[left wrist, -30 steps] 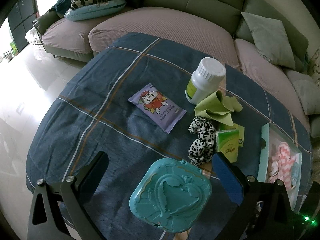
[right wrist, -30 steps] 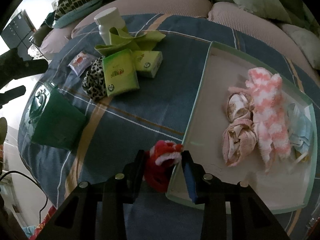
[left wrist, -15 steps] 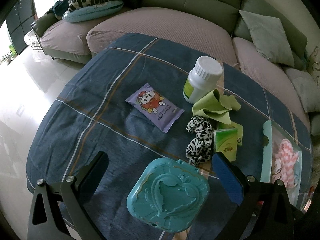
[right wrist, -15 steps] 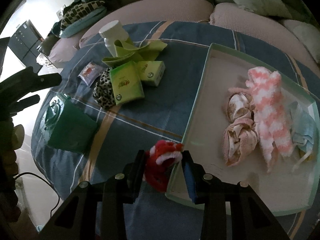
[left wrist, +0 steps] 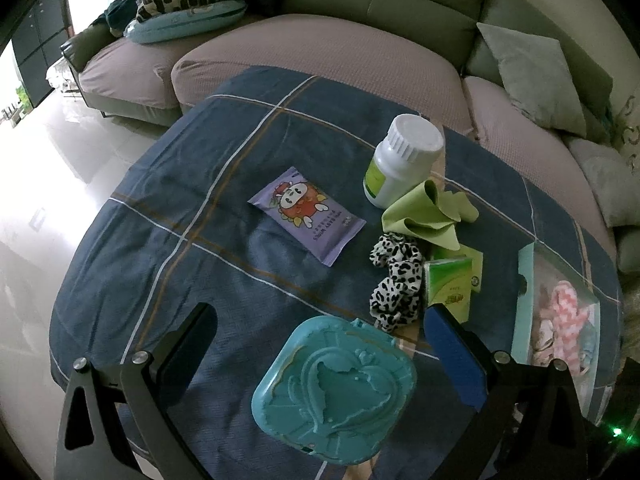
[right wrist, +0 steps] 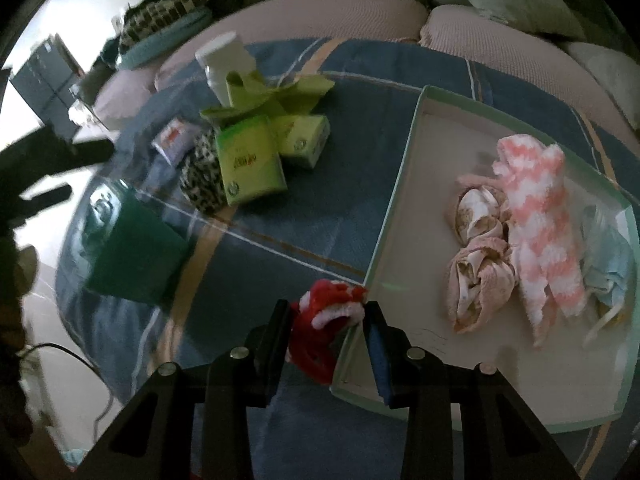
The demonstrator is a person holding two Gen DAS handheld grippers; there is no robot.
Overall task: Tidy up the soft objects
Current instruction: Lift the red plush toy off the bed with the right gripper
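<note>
One red fuzzy sock (right wrist: 326,322) w/ white trim, scrunched, pinched betw right gripper (right wrist: 326,334) fingers; left gripper (left wrist: 320,344) fingers wide, empty.

Left tool (left wrist: 320,356): pitched steeply down, jaws spread wide, nothing pinched; a teal case lies between the fingers (left wrist: 454,356) without touching either pad. Right tool (right wrist: 326,336): also pitched steeply down, jaws partly closed and clamped on a red-and-white fuzzy sock (right wrist: 326,320), both pads pressing its sides.
</note>
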